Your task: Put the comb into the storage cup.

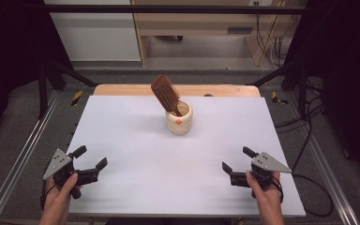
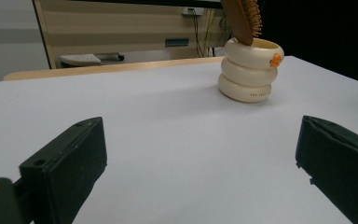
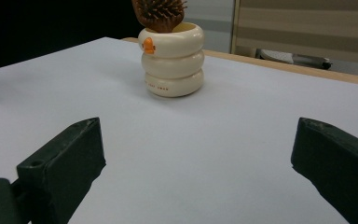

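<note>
A cream ribbed cup (image 1: 179, 119) with a small orange mark stands upright toward the back middle of the white table (image 1: 122, 140). A brown wooden hairbrush (image 1: 165, 94) stands in it handle down, its bristled head leaning left. The cup (image 2: 250, 70) and brush (image 2: 243, 19) lie ahead and right of the left gripper (image 2: 200, 163). From the right gripper (image 3: 198, 163) the cup (image 3: 172, 60) and brush (image 3: 159, 13) sit ahead and slightly left. My left gripper (image 1: 90, 158) rests open at the front left, my right gripper (image 1: 237, 159) open at the front right, both holding nothing.
A wooden board edge (image 1: 122, 90) runs along the table's far side. Metal frame rails (image 1: 18, 159) flank the table, and cables (image 1: 309, 140) trail on the floor at the right. Wide bare table surface lies between the grippers and the cup.
</note>
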`<state>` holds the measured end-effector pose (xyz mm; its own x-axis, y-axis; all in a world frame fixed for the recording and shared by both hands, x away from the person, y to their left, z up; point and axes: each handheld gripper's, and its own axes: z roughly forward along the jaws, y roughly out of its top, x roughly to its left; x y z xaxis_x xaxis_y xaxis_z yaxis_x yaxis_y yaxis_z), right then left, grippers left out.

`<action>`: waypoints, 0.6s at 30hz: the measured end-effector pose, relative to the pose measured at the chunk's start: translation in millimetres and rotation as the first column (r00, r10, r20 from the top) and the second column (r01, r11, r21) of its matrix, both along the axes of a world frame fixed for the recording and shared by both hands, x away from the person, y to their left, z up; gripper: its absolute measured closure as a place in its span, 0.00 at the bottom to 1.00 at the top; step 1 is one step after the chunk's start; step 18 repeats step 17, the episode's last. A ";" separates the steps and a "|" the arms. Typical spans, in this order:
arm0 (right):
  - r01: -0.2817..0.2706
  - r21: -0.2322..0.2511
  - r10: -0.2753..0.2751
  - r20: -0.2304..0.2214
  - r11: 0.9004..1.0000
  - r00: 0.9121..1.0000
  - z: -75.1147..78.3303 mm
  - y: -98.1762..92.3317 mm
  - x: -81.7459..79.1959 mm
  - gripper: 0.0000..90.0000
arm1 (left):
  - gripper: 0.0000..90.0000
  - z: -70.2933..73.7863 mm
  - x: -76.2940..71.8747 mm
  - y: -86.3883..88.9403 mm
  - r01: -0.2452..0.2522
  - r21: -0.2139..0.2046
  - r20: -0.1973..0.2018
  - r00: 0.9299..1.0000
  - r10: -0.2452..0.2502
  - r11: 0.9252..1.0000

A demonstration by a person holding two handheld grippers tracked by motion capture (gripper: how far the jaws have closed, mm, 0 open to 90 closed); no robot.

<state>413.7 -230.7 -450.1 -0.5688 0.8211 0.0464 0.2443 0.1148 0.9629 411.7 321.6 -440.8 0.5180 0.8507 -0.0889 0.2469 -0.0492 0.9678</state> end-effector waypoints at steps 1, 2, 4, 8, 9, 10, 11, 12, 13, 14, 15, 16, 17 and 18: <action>-0.002 -0.002 0.002 -0.003 1.000 1.000 -0.8 0.5 0.3 0.03 | 0.02 -1.1 -0.2 -0.9 0.002 0.000 0.000 1.000 -0.002 1.000; -0.004 -0.012 0.004 -0.006 1.000 1.000 -2.2 1.5 1.2 0.03 | 0.02 -1.9 -0.3 -1.6 0.002 -0.003 -0.001 1.000 -0.002 1.000; -0.004 -0.019 0.004 -0.009 1.000 1.000 -4.3 3.2 2.1 0.03 | 0.02 -3.3 -0.5 -2.4 0.003 -0.010 -0.002 1.000 -0.003 1.000; 0.004 -0.027 -0.004 -0.013 1.000 1.000 -8.3 7.3 3.4 0.03 | 0.02 -7.0 -1.3 -4.7 0.006 -0.021 0.001 1.000 -0.006 1.000; 0.004 -0.029 -0.004 -0.011 1.000 1.000 -9.2 8.0 3.5 0.03 | 0.02 -7.7 -1.7 -5.2 0.004 -0.024 0.002 1.000 -0.004 1.000; 0.003 -0.027 -0.004 -0.013 1.000 1.000 -9.8 8.5 3.5 0.03 | 0.02 -8.4 -2.8 -5.7 -0.006 -0.025 0.010 1.000 0.006 1.000; 0.004 -0.025 -0.005 -0.013 1.000 1.000 -10.8 9.2 3.7 0.04 | 0.03 -8.4 -3.8 -5.8 -0.014 -0.026 0.019 1.000 0.014 1.000; 0.007 -0.023 -0.007 -0.015 1.000 1.000 -11.4 9.9 3.6 0.04 | 0.03 -7.9 -4.8 -5.5 -0.019 -0.028 0.027 0.999 0.020 0.999; 0.010 -0.023 -0.011 -0.015 1.000 1.000 -12.0 10.7 3.7 0.04 | 0.03 -7.3 -5.8 -4.9 -0.024 -0.031 0.035 0.999 0.025 0.999; 0.011 -0.027 -0.012 -0.014 1.000 1.000 -12.6 11.4 3.9 0.04 | 0.03 -6.9 -6.5 -4.3 -0.030 -0.033 0.041 0.999 0.032 0.999; 0.013 -0.023 -0.013 -0.022 1.000 1.000 -12.9 12.6 3.8 0.04 | 0.03 -6.7 -6.8 -3.8 -0.036 -0.034 0.042 0.998 0.037 0.999; 0.012 -0.023 -0.012 -0.024 1.000 1.000 -13.5 13.4 4.1 0.04 | 0.03 -6.6 -6.8 -3.3 -0.041 -0.035 0.041 0.998 0.043 0.999; 0.010 -0.025 -0.010 -0.024 1.000 1.000 -13.9 14.0 4.8 0.04 | 0.03 -6.5 -6.7 -3.1 -0.044 -0.038 0.043 0.998 0.046 0.998; 0.010 -0.025 -0.010 -0.024 1.000 1.000 -13.9 14.0 4.8 0.04 | 0.03 -6.5 -6.7 -3.1 -0.044 -0.038 0.043 0.998 0.046 0.998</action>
